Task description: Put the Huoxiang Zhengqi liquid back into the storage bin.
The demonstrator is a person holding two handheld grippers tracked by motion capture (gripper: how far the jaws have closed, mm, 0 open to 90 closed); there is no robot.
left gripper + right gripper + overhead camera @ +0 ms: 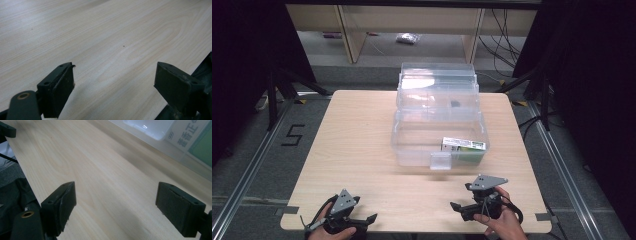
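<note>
We kept left gripper [362, 220] and right gripper [462, 208] low at near table [362, 135] edge, jaws spread wide, both empty (resting, we judged). Clear box [439, 117] stood mid-table, lid up, carton [463, 145] inside at front right, nearest right gripper.

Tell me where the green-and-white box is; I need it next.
In the high view, the green-and-white box lies inside the clear plastic bin, at its front right corner.
</note>
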